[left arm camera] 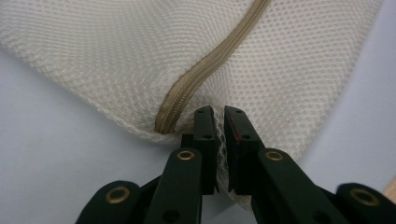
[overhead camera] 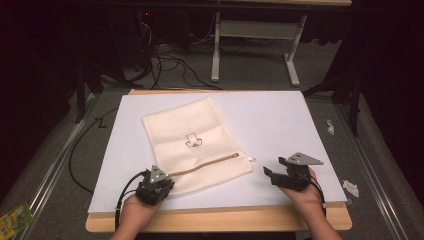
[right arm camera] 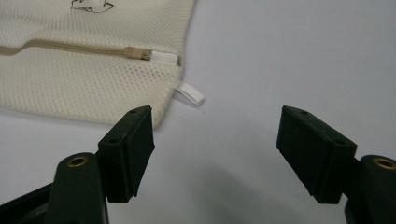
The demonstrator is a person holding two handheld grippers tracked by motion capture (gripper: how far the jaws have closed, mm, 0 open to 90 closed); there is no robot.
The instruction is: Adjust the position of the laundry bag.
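Note:
A cream mesh bag (overhead camera: 195, 142) with a tan zipper (overhead camera: 205, 166) and a small printed drawing lies on the white sheet (overhead camera: 270, 120). At its near left corner my left gripper (overhead camera: 161, 184) is shut on the mesh edge (left arm camera: 221, 140), just beside the zipper's end (left arm camera: 163, 125). My right gripper (overhead camera: 270, 173) stands open over bare sheet to the right of the bag, with nothing between its jaws. In the right gripper view the bag's corner (right arm camera: 159, 119), a white tag (right arm camera: 190, 93) and the zipper pull (right arm camera: 140, 54) lie ahead and to the left of the right gripper (right arm camera: 215, 135).
The sheet covers a wooden tabletop (overhead camera: 220, 222) whose front edge runs just before the person's hands. Beyond the table are a white desk frame (overhead camera: 255, 35) and cables (overhead camera: 170, 60) on the floor. Paper scraps (overhead camera: 350, 187) lie off the table's right side.

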